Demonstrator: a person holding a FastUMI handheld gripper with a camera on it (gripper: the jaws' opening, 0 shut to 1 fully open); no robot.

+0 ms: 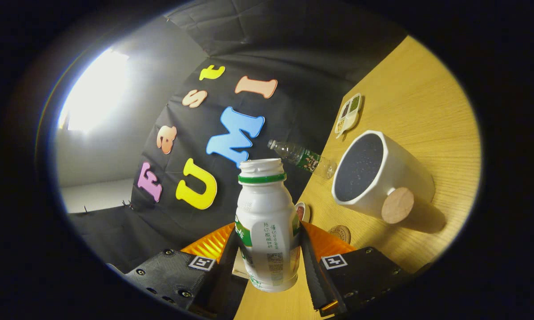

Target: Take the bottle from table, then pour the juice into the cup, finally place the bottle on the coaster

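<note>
The wooden table [409, 111] appears steeply tilted in the gripper view, and on it, beyond the fingers, stands a white cup [384, 180] with a dark inside and a round wooden knob on its side. The tongs [271, 260] are clenched on the white bottle [267, 222], both fingers pressing its lower body, its open mouth tipped up above the green neck ring. Near the fingers lies a small round coaster [340, 233], while a clear plastic bottle [302, 158] and a small tray [348, 114] sit beyond the cup.

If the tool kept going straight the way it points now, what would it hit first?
Probably the booth's black cloth wall; depth is unclear. The tool is shut on the white bottle, with the cup off to one side.
</note>
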